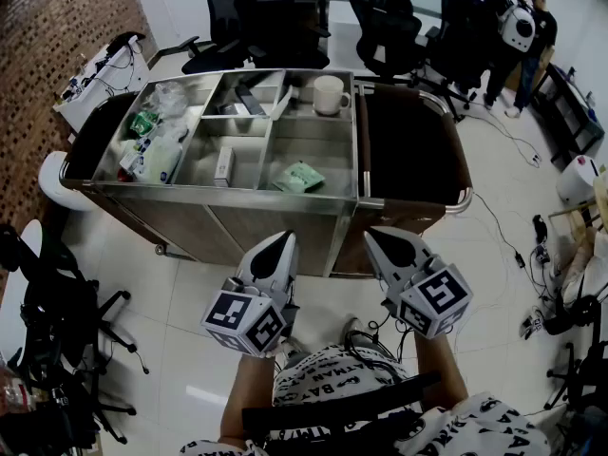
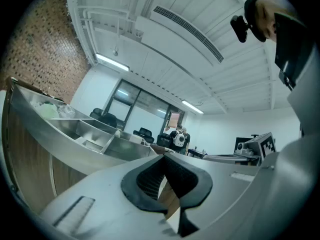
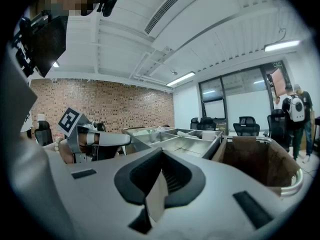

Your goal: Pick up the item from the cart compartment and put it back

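The steel cart (image 1: 223, 196) stands in front of me with several open compartments. A green packet (image 1: 299, 177) lies in the front right one, a small white box (image 1: 224, 164) in the middle one, and a white cup (image 1: 330, 94) at the back right. Bagged items (image 1: 152, 145) fill the left compartment. My left gripper (image 1: 284, 240) and right gripper (image 1: 378, 237) hover side by side just short of the cart's near edge, both shut with nothing between their jaws. The left gripper view shows the left gripper (image 2: 164, 170) below the cart's rim (image 2: 75, 134). The right gripper (image 3: 159, 171) points toward the compartments (image 3: 180, 139).
A dark brown bag (image 1: 410, 145) hangs on the cart's right end. Office chairs (image 1: 266, 17) stand behind the cart and another chair (image 1: 57, 331) at my left. A person with a backpack (image 1: 518, 27) stands at the back right. Cables (image 1: 518, 255) lie on the floor to the right.
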### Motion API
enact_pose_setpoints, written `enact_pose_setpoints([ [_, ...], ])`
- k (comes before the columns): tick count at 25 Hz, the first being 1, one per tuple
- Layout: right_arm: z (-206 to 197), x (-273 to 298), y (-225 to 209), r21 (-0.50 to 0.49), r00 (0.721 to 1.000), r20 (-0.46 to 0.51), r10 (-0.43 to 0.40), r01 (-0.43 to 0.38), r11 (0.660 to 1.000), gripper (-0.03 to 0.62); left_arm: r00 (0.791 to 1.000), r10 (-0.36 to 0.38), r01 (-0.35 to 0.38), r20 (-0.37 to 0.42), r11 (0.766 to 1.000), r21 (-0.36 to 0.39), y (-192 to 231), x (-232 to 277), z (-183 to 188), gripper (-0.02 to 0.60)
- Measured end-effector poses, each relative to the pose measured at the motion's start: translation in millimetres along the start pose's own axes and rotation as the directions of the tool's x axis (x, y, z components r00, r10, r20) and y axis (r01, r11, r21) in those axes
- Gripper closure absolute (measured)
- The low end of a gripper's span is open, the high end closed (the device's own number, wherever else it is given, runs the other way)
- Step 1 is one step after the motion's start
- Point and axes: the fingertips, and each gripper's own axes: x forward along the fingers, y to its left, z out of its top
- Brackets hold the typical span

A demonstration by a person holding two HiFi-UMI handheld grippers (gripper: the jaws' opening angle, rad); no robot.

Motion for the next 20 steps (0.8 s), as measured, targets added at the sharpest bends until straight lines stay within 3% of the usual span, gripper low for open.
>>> enact_pose_setpoints([
  [6,5,3,-2,-0.007,1.000,0.016,-0.027,0.027,1.000,0.569,1.000,0.020,-0.020,-0.017,1.000,0.008,13,-4,-1,0.588],
  [14,52,17,-24,-0.128,0.996,0.018,-0.092,0.093,0.987,0.548,0.999,0.019,-0.017,-0.051,0.999,0.036,34,5,16,0.586],
  [15,57,22,-28,-0.138,0.996,0.007,-0.090,0.090,0.986,0.501,0.998,0.012,-0.009,-0.059,0.999,0.044,33,8,18,0.584],
  [16,62,28,-34,-0.148,0.996,-0.007,-0.091,0.089,0.985,0.392,0.998,0.002,0.001,-0.065,0.999,0.054,32,13,21,0.581],
  [19,78,49,-59,-0.169,0.991,-0.039,-0.125,0.117,0.979,0.356,0.998,-0.032,0.036,-0.063,0.996,0.077,28,29,32,0.578],
  [20,83,56,-69,-0.168,0.990,-0.048,-0.135,0.125,0.978,0.302,0.997,-0.040,0.045,-0.059,0.996,0.079,27,35,36,0.578],
])
